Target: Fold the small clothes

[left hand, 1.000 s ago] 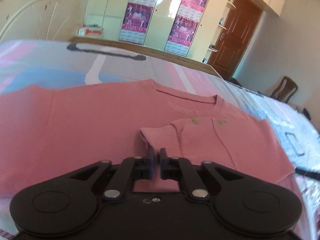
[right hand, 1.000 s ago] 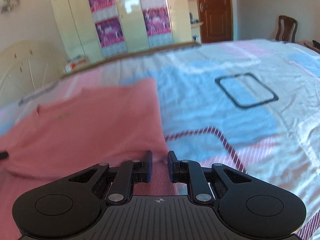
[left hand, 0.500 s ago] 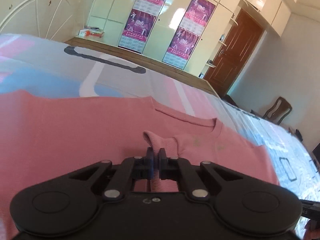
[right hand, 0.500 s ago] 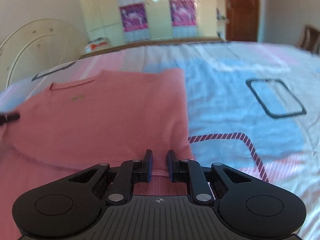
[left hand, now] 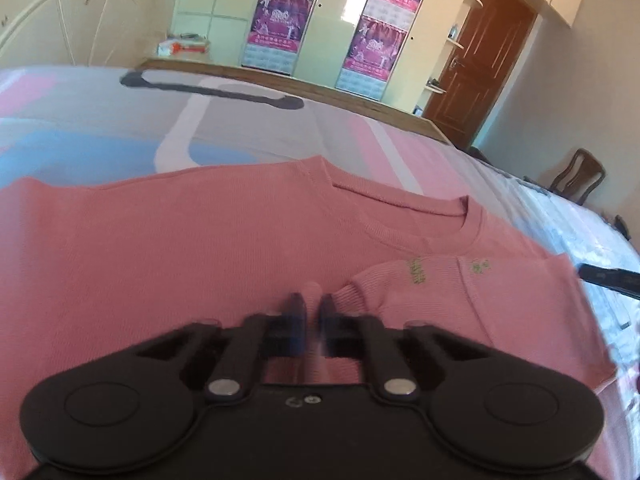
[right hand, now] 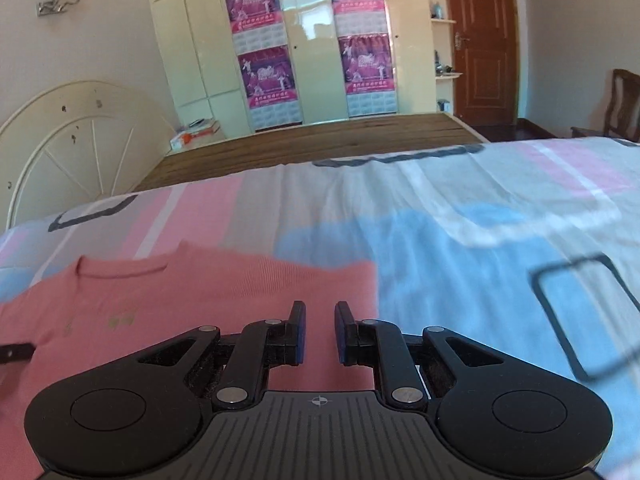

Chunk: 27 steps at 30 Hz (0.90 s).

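A pink knit sweater (left hand: 208,240) lies flat on the bed, neckline away from me. One sleeve (left hand: 440,280) is folded across its chest, with small green lettering showing. My left gripper (left hand: 310,304) is shut on the sleeve's cuff, which pokes out between the fingers. In the right wrist view the sweater (right hand: 192,300) fills the lower left. My right gripper (right hand: 318,320) is open and empty just above the sweater's right side. The left gripper's tip (right hand: 14,352) shows at the left edge.
The bed has a pink, blue and grey patterned sheet (right hand: 460,248). A cream headboard (right hand: 72,144) stands at the left. A wardrobe with posters (right hand: 304,44), a brown door (right hand: 484,40) and a wooden chair (right hand: 620,104) are beyond the bed.
My right gripper has opened, let go of the sweater's edge and lifted. My left gripper has carried the sleeve cuff lower onto the sweater's chest.
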Each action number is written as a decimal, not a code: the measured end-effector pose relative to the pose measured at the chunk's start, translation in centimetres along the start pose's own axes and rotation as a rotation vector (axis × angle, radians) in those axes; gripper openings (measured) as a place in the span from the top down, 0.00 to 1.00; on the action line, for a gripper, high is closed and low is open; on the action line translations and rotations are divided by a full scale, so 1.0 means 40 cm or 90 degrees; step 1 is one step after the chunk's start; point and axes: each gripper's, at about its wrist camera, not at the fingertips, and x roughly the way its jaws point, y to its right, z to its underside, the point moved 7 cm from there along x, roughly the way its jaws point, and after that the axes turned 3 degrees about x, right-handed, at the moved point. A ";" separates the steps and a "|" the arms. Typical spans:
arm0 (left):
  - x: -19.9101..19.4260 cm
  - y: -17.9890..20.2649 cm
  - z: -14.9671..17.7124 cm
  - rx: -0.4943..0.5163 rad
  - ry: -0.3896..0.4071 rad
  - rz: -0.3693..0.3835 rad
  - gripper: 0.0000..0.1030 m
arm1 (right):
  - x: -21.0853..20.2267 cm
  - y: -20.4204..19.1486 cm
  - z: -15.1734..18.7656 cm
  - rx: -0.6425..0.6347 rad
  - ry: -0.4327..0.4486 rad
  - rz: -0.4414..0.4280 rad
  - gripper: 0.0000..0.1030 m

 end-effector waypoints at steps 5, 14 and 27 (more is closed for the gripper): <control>-0.002 -0.002 0.006 0.022 0.011 -0.025 0.87 | 0.116 0.101 -0.019 0.042 -0.053 0.049 0.83; -0.139 0.090 0.006 0.088 0.097 -0.087 0.66 | -0.028 0.038 0.025 -0.027 -0.040 0.009 0.83; -0.095 0.245 0.151 0.156 0.009 -0.013 0.67 | -0.190 -0.119 0.259 -0.105 -0.056 -0.017 0.83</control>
